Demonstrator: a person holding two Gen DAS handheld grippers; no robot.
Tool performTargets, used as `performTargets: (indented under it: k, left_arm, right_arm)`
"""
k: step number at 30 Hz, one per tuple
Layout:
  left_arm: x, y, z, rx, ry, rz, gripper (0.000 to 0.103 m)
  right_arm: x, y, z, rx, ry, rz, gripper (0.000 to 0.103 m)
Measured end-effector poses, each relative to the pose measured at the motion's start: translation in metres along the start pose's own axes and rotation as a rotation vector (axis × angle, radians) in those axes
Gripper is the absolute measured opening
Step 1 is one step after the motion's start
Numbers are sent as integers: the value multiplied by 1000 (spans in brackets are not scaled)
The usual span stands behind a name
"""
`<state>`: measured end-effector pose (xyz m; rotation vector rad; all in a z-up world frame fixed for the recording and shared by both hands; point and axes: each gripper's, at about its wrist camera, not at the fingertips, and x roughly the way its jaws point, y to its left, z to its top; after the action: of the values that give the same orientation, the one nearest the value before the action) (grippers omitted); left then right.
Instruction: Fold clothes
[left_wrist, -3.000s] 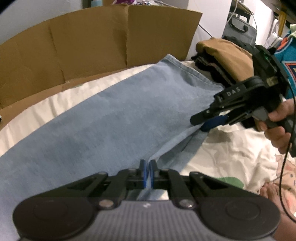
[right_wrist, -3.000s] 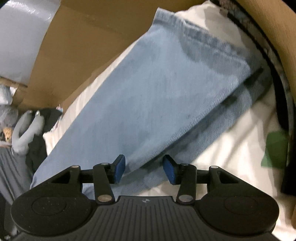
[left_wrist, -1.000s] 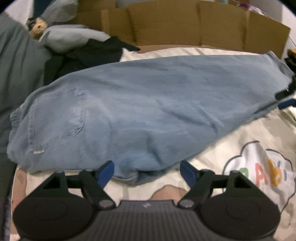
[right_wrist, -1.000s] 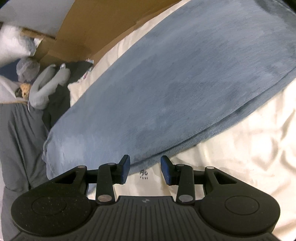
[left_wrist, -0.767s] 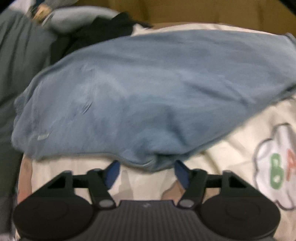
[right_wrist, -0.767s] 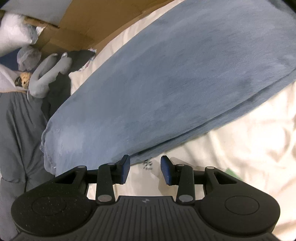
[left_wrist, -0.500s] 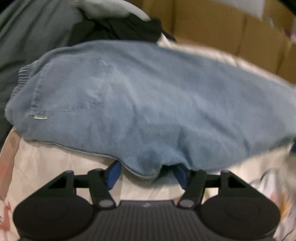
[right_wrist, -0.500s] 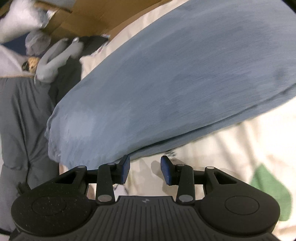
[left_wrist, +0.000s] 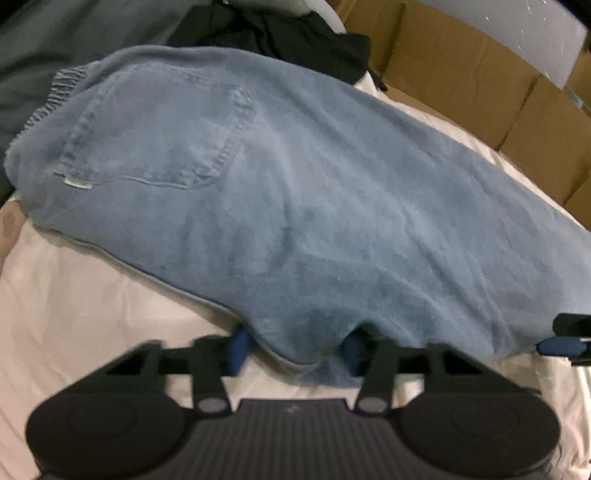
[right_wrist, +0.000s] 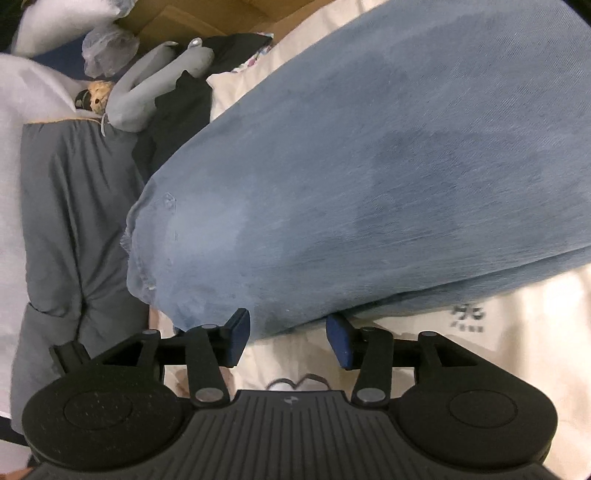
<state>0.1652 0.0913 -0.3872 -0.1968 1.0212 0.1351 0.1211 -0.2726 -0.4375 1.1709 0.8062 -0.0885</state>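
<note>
Light blue jeans (left_wrist: 295, 184) lie folded lengthwise on a white bed sheet (left_wrist: 92, 295), back pocket (left_wrist: 159, 136) up at the left. My left gripper (left_wrist: 295, 349) sits at the near edge of the seat. Its jaws are closing, with a bulge of denim between the blue pads (left_wrist: 238, 347). In the right wrist view the jeans (right_wrist: 369, 147) run up to the right, waist end at the left. My right gripper (right_wrist: 288, 336) is at their near edge with its jaws opening; the denim edge lies just at the fingertips, not pinched. Its tip (left_wrist: 565, 339) also shows at the left view's right edge.
Cardboard boxes (left_wrist: 461, 66) line the far side of the bed. A dark garment (left_wrist: 277, 29) lies behind the waistband. Grey bedding (right_wrist: 66, 203) and a grey plush toy (right_wrist: 147, 85) sit to the left of the jeans. The printed sheet (right_wrist: 480, 350) spreads in front.
The left gripper rolled and came in on the jeans' near edge, its jaws narrowing around the fold. The right gripper slid along the jeans toward the waist end and its jaws widened.
</note>
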Motion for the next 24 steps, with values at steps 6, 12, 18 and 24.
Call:
performTargets:
  k: [6, 12, 18, 24]
  left_arm:
    - [-20, 2, -3, 38, -14, 0, 25]
    - [-21, 10, -6, -12, 6, -20, 23]
    - [-26, 12, -9, -19, 17, -30, 17]
    - [-36, 10, -13, 24, 45, -37, 15]
  right_arm:
    - [8, 3, 3, 80, -2, 93, 52]
    - [19, -4, -1, 104, -13, 31, 52]
    - [4, -27, -2, 172, -114, 40, 49]
    - [-1, -39, -6, 168, -117, -46, 14]
